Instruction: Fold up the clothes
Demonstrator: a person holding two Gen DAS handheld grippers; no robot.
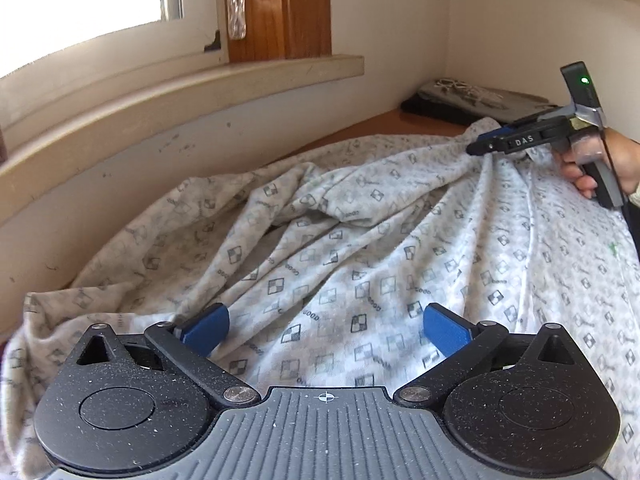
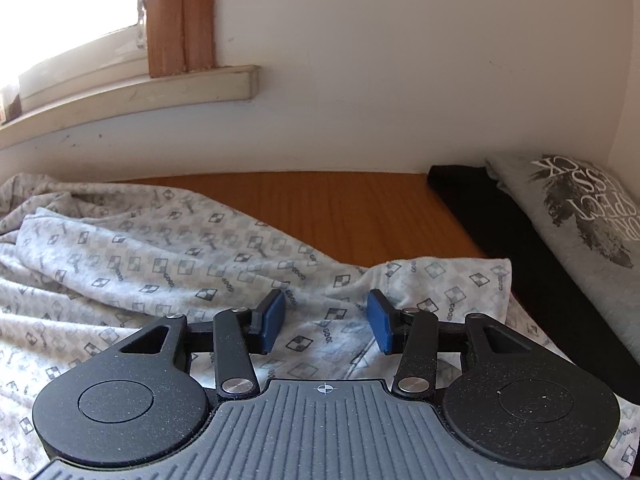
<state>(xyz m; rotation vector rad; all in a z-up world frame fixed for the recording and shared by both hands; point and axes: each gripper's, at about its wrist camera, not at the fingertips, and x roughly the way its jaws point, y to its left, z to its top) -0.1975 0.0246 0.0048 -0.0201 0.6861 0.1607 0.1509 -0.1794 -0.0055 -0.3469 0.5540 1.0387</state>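
Both hand-held grippers spread over patterned garment (image 1: 360,240) on bench (image 2: 340,208).
Left hand-held gripper (image 1: 326,326) gaped wide, right hand-held gripper (image 2: 326,320) partly apart, nothing pinched; only right view showed folded grey shirt (image 2: 580,224), only left showed hand (image 1: 608,164).

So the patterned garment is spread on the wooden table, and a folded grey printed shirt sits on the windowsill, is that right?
Not quite. The folded grey printed shirt lies on the wooden table in the right corner, on a black garment, not the windowsill. The right wrist view shows it. The patterned garment is on the table.
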